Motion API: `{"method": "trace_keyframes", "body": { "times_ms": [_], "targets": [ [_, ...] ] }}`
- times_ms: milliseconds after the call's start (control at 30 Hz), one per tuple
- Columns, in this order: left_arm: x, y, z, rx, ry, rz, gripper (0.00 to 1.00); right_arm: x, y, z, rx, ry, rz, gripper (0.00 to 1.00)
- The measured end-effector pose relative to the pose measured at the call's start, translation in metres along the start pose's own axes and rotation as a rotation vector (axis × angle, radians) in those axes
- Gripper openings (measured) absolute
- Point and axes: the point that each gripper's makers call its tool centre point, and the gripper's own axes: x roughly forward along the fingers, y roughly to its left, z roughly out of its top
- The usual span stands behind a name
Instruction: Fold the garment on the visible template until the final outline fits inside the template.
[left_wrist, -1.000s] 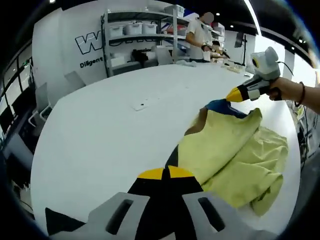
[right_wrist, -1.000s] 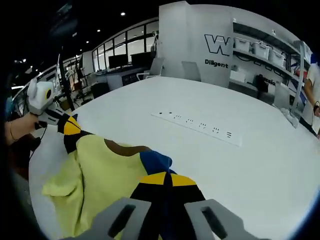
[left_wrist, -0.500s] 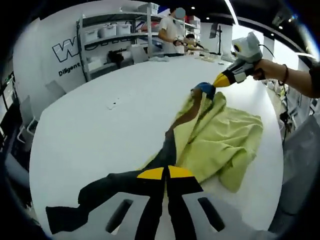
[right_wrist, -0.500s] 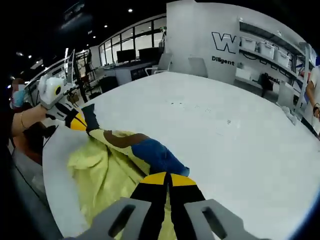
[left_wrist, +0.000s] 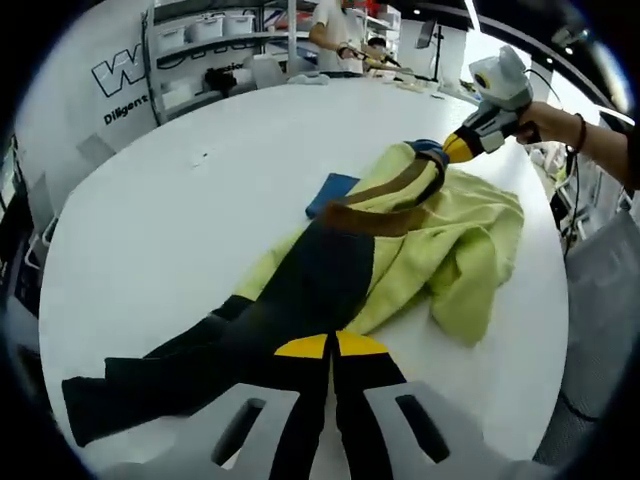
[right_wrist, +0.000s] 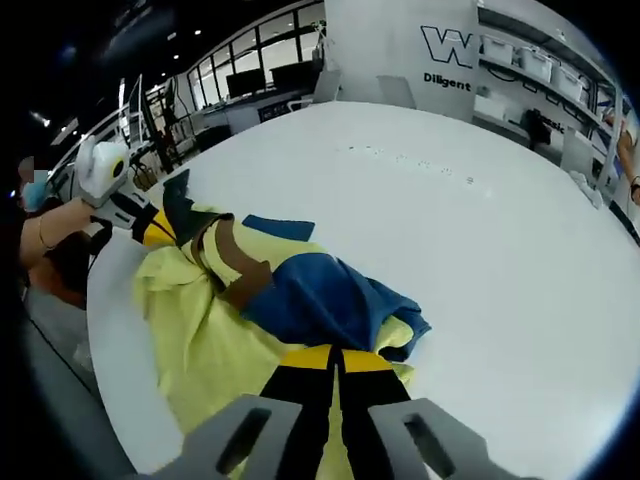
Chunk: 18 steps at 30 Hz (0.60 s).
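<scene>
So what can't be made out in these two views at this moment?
- Template outline: no marking can be made out on the white table in either view.
- Garment: in the left gripper view, its underside and folded layers are hidden by its own bunched cloth.
- Wall lettering: right gripper view, cut off by the wall edge.

garment (left_wrist: 400, 230) under both jaws hidden, template perhaps covered
</scene>
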Motion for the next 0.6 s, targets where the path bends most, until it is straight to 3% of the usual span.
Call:
{"method": "trace_keyframes", "body": {
  "times_ms": [233, 333, 433, 567, 600],
  "targets": [
    [0.001, 0.003, 0.000, -0.038, 0.001, 0.021, 0.05, 0.002, 0.001, -0.004, 0.023, -0.002, -0.006, 0.00],
    [-0.006, -0.001, 0.003, -0.013, -0.005, 0.024, 0.06, -0.009, 0.006, 0.003, -0.039, -0.026, -0.016, 0.04],
    [-0.019, -0.005, 0.021, 0.004, -0.086, 0.016, 0.06, -0.018, 0.020, 0.018, -0.096, -0.096, 0.023, 0.17],
    [-0.031, 0.004, 0.046, 0.032, -0.187, 0.047, 0.07, -0.023, 0.027, 0.033, -0.176, -0.158, 0.053, 0.10],
    [-0.029, 0.009, 0.047, 0.026, -0.183, 0.055, 0.08, -0.023, 0.028, 0.035, -0.177, -0.167, 0.055, 0.12]
  ]
}}
